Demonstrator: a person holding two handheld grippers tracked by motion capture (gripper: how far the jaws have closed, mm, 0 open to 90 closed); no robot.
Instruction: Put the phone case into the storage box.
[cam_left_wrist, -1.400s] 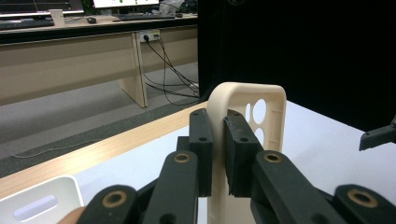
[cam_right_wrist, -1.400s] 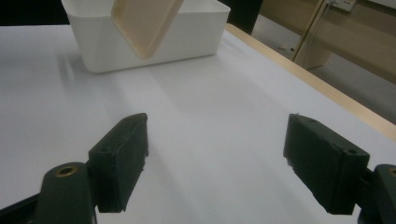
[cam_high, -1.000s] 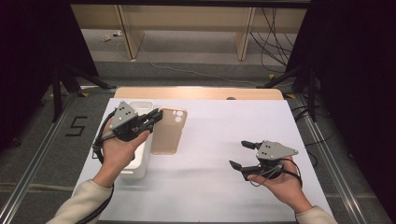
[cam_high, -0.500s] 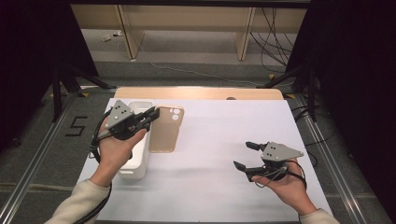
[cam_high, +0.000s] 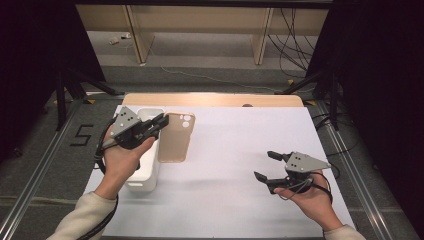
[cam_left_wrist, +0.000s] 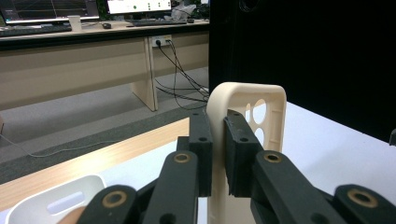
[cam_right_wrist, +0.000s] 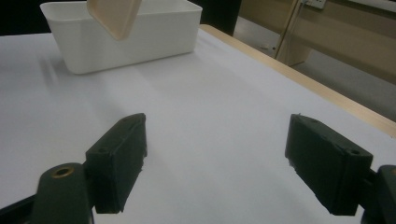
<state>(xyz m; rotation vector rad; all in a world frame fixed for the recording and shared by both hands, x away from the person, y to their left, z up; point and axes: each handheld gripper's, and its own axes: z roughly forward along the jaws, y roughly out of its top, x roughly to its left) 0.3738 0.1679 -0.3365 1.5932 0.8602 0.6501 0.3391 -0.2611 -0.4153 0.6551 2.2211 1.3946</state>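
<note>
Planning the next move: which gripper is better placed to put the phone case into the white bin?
Left. The left gripper already clamps the phone case beside the white bin; the right gripper is open, far across the table.

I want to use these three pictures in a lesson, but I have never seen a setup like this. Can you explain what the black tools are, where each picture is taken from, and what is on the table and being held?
A person sits at a table and holds a hand-operated gripper in each hand; each has two black jaws. The high view looks down from above the person's side. The other two pictures come from small cameras riding on the grippers, looking along their jaws.

The left gripper is shut on the edge of a beige phone case, lifted off the table; the left gripper view shows its jaws pinching the case's rim. Under that hand stands a white plastic bin.

The right gripper is open and holds nothing, above the white table cover.
</note>
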